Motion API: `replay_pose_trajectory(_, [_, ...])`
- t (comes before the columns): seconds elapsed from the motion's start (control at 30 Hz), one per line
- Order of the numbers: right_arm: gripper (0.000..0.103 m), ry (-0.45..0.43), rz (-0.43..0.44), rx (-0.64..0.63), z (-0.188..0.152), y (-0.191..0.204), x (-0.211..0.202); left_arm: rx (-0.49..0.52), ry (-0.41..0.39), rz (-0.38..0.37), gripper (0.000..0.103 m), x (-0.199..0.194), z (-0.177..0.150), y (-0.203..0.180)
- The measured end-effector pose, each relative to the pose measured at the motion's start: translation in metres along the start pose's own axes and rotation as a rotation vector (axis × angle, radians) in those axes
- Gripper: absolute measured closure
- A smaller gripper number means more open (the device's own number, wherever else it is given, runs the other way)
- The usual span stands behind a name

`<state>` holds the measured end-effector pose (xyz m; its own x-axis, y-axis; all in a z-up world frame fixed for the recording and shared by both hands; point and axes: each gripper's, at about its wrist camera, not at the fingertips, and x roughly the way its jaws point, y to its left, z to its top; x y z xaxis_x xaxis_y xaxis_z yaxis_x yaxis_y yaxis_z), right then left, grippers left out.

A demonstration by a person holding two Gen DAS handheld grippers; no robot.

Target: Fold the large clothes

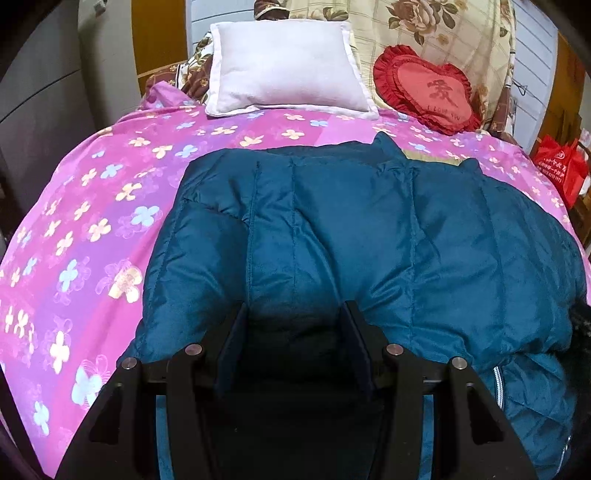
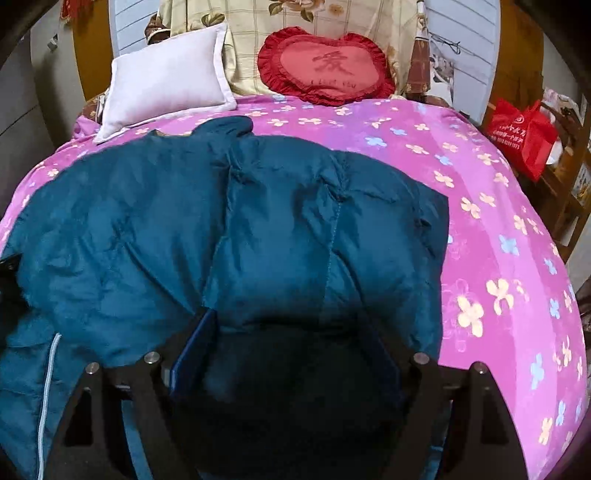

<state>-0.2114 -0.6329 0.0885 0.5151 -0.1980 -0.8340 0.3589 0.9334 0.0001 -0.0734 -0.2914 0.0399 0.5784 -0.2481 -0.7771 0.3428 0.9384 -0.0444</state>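
A large teal quilted jacket point(image 1: 332, 229) lies spread on a bed with a pink flowered cover point(image 1: 92, 206). It also shows in the right wrist view point(image 2: 229, 229) on the same cover point(image 2: 498, 229). My left gripper point(image 1: 295, 314) sits low over the jacket's near edge, jaws apart, with a bulge of teal fabric between the fingers. My right gripper point(image 2: 288, 317) is likewise low over the near edge, jaws wide apart with fabric bulging between them. A pale zipper point(image 2: 48, 376) runs along the jacket's near left part.
A white pillow point(image 1: 284, 66) and a red heart cushion point(image 1: 424, 88) lean at the head of the bed against a floral quilt point(image 1: 443, 29). A red bag point(image 2: 521, 133) stands on a wooden shelf at the right. Grey cabinets point(image 1: 44, 92) are at the left.
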Motion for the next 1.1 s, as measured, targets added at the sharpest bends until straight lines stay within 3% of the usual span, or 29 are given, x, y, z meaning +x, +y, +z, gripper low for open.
replay_pose_trajectory(0.2, [0.021, -0.057, 0.027, 0.017, -0.008, -0.002, -0.042, -0.014, -0.004, -0.010, 0.073, 0.001, -0.001, 0.003])
replay_pose_trajectory(0.3, [0.021, -0.023, -0.055, 0.009, -0.011, -0.007, -0.027, -0.013, -0.007, -0.001, 0.073, 0.001, -0.002, 0.001])
replay_pose_trajectory(0.4, [0.017, 0.018, -0.035, 0.045, -0.010, -0.014, -0.004, -0.037, 0.006, -0.020, 0.073, -0.005, -0.004, 0.005])
replay_pose_trajectory(0.57, [0.016, -0.010, -0.020, 0.066, -0.010, -0.010, -0.028, -0.063, 0.012, -0.036, 0.073, -0.025, -0.010, 0.016])
replay_pose_trajectory(0.87, [0.016, 0.008, 0.033, 0.094, -0.044, -0.008, -0.071, 0.027, -0.043, 0.011, 0.073, -0.074, -0.043, 0.023])
replay_pose_trajectory(1.1, [0.016, 0.040, 0.040, 0.092, -0.076, 0.004, -0.085, 0.027, -0.035, 0.017, 0.073, -0.097, -0.070, 0.034])
